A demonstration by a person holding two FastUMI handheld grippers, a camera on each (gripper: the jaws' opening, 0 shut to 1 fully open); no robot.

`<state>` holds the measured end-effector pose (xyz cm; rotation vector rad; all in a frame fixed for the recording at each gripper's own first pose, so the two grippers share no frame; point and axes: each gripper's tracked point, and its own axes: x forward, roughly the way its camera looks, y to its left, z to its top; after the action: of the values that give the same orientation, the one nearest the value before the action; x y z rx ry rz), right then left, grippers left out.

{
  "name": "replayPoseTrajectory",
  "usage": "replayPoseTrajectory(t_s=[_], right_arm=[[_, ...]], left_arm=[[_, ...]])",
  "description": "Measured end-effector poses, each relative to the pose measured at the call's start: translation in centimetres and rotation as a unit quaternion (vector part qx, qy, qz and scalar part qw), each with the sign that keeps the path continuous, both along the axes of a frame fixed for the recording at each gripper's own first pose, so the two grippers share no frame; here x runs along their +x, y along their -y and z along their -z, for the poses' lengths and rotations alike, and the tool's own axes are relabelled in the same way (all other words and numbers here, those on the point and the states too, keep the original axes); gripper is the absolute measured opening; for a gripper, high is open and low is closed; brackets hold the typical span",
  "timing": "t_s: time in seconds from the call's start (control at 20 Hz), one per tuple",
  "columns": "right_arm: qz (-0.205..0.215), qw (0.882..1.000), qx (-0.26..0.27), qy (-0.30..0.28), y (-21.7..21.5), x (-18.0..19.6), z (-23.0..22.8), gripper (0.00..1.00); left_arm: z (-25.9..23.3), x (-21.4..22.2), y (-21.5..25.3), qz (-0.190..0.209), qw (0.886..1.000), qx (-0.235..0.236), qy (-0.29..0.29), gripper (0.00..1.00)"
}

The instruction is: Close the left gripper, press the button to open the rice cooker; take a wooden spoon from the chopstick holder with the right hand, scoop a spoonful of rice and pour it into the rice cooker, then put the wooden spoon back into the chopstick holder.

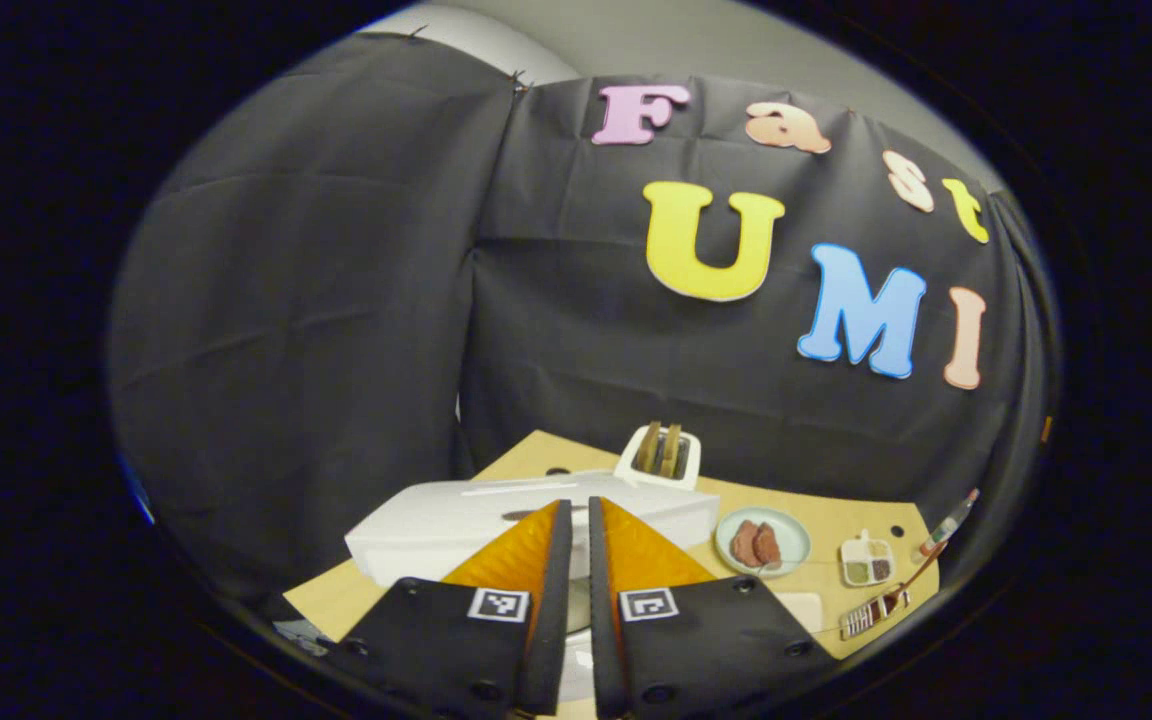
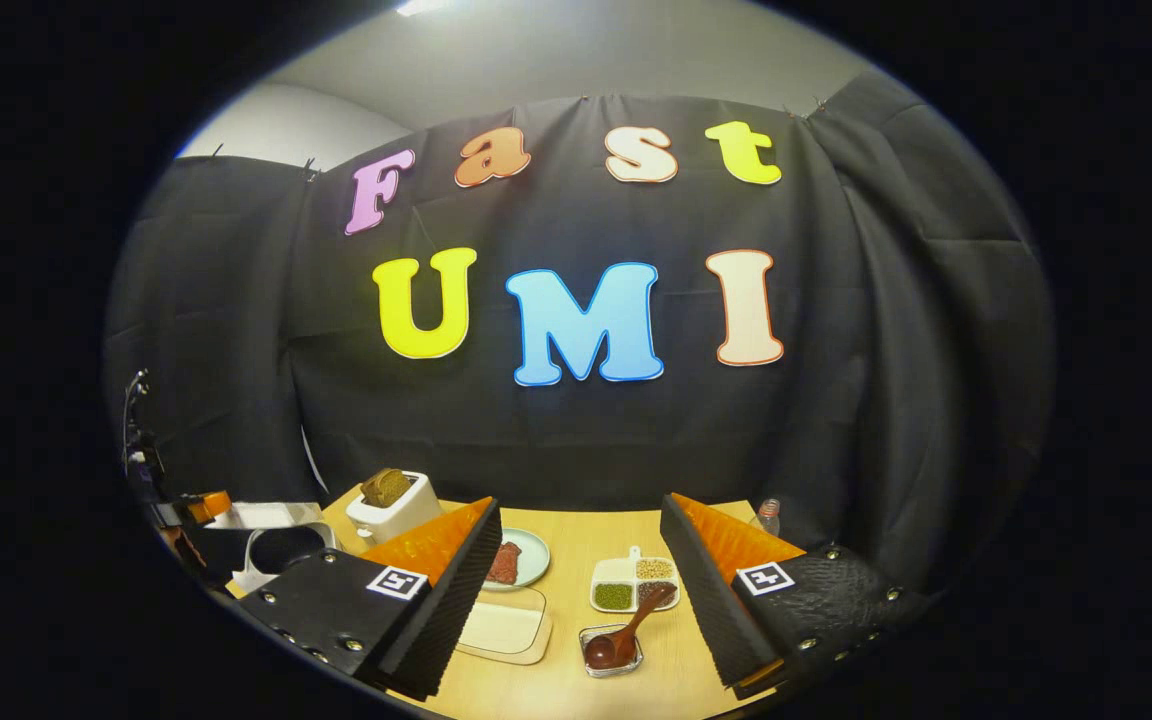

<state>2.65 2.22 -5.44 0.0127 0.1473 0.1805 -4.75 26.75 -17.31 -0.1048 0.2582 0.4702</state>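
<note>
1. Leaning from a small clear chopstick holder (image 2: 612, 650) near the front of the wooden table (image 2: 576, 535), the wooden spoon (image 2: 626, 632) has its dark bowl low in the holder and its handle slanting up and to the right, toward a white divided dish (image 2: 634, 585) of grains just behind it.
2. Left of that, in the right gripper view, the rice cooker (image 2: 271, 545) stands at the table's left edge with its white lid raised and its dark inside showing.
3. In the left gripper view the cooker's lid (image 1: 536, 515) is a broad, smooth white slab running left to right, straight ahead of the left gripper (image 1: 579, 520).
4. The left gripper points level over the lid, its two fingers drawn nearly together with only a thin slit between them and nothing held.
5. The right gripper (image 2: 576, 545) hangs above the table's near edge, fingers spread wide apart and empty, ribbed inner faces turned toward each other; the spoon lies between and below them, untouched.
6. A white toaster (image 2: 391, 510) holding brown bread stands behind the cooker, a pale round plate (image 2: 528, 560) with reddish meat is to its right, and a shallow clear rectangular tray (image 2: 506, 628) sits in front of the plate.
</note>
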Motion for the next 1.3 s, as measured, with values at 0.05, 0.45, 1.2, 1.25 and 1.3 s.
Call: replayPoseTrajectory(t_s=[0.05,0.45,1.2,1.25,1.3], right_arm=[[-0.001,1.0,-0.002,0.002,-0.1,0.0,0.0,0.96],[0.002,1.0,0.0,0.008,-0.1,-0.1,0.3,0.97],[0.086,0.996,0.012,-0.012,1.6,1.1,7.7,0.97],[0.092,0.995,0.015,-0.022,2.0,1.5,8.8,0.98],[0.097,0.994,0.016,-0.037,2.5,1.8,10.1,0.97]], left_arm=[[-1.8,0.1,1.0,0.009,1.0,0.01,0.021,0.44],[-10.8,0.1,6.9,0.062,0.984,0.116,0.121,0.96],[-6.3,2.1,11.5,0.186,0.976,0.079,0.08,0.95],[-5.7,2.1,11.5,0.19,0.976,0.076,0.074,0.95],[-5.1,2.2,11.5,0.192,0.977,0.072,0.066,0.95]])
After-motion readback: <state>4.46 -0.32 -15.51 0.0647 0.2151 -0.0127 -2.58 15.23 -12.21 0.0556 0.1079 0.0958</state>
